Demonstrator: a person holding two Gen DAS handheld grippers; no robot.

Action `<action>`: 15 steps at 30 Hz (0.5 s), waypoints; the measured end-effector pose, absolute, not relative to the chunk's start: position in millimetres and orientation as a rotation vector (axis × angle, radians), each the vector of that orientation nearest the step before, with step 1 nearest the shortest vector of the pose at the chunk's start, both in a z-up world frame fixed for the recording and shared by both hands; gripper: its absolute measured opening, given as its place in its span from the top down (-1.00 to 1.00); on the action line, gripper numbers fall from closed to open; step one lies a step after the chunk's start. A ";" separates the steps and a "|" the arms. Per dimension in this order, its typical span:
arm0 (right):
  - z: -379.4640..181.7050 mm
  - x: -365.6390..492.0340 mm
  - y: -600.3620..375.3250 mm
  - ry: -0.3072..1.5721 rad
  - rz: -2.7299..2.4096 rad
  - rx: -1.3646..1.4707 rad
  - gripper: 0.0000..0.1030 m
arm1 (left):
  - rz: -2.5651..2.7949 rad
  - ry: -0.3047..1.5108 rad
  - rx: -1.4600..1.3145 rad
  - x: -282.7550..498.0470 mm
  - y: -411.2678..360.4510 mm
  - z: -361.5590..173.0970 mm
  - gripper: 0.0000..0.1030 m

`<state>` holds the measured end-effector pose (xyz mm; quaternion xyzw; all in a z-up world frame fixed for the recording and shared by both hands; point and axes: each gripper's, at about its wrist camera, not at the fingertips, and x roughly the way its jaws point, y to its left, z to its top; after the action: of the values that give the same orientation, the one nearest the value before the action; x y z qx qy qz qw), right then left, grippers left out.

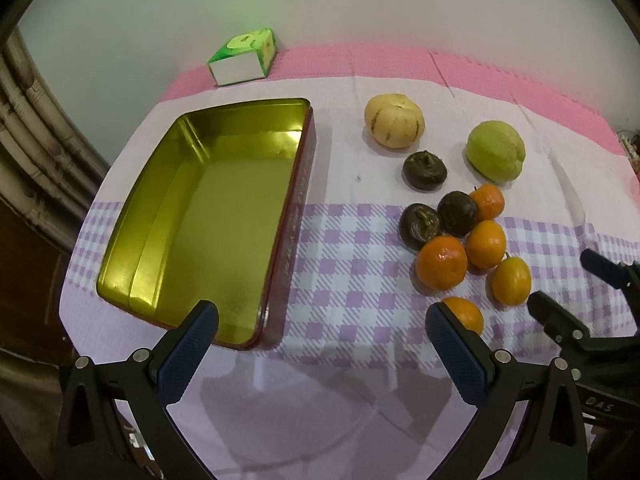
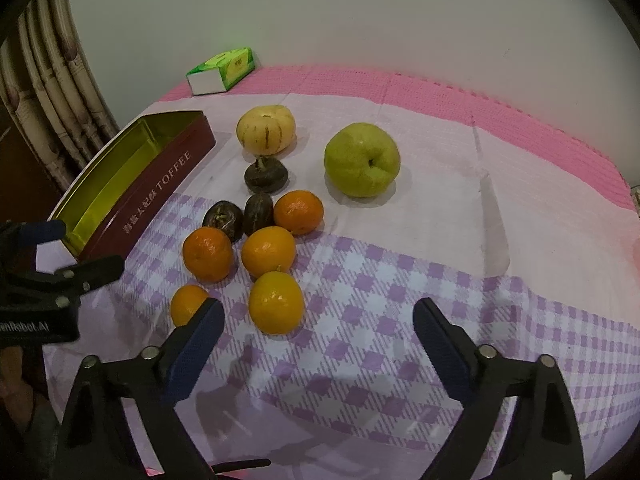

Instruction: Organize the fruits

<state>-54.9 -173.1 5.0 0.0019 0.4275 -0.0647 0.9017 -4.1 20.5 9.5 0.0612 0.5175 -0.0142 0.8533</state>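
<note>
An open gold-lined tin [image 1: 224, 216] with maroon sides stands empty on the left; it also shows in the right wrist view [image 2: 160, 188]. Right of it lie several oranges [image 1: 442, 262] [image 2: 276, 302], three dark brown fruits [image 1: 424, 170] [image 2: 266, 176], a striped yellow fruit [image 1: 394, 120] [image 2: 266, 128] and a green fruit [image 1: 496, 150] [image 2: 362, 160]. My left gripper [image 1: 322, 324] is open and empty over the tin's near right corner. My right gripper [image 2: 320, 320] is open and empty, just in front of the oranges.
A green and white tissue box [image 1: 244, 58] [image 2: 222, 68] sits at the back by the wall. The table has a purple checked cloth [image 2: 400, 300] with a pink band behind. A curtain [image 2: 52, 92] hangs at the left.
</note>
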 end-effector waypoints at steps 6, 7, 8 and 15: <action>-8.6 -47.3 -164.8 0.938 -0.094 -0.005 -0.46 | -0.055 1.095 0.135 -5.0 22.7 8.6 -0.99; -11.5 -45.3 -163.1 0.947 -0.089 -0.007 -0.44 | -0.062 1.095 0.139 -5.5 22.0 8.3 -0.99; -14.3 -43.4 -161.3 0.956 -0.087 -0.013 -0.42 | -0.069 1.095 0.141 -6.0 21.4 7.8 -0.99; -27.0 -29.8 -159.7 0.993 -0.071 -0.007 -0.13 | -0.096 1.101 0.145 -5.9 19.5 5.0 -0.99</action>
<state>-29.8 -159.7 -27.0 -0.0035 0.4764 -0.0339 0.8785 -5.9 19.5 5.0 0.0688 0.5224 -0.0457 0.8487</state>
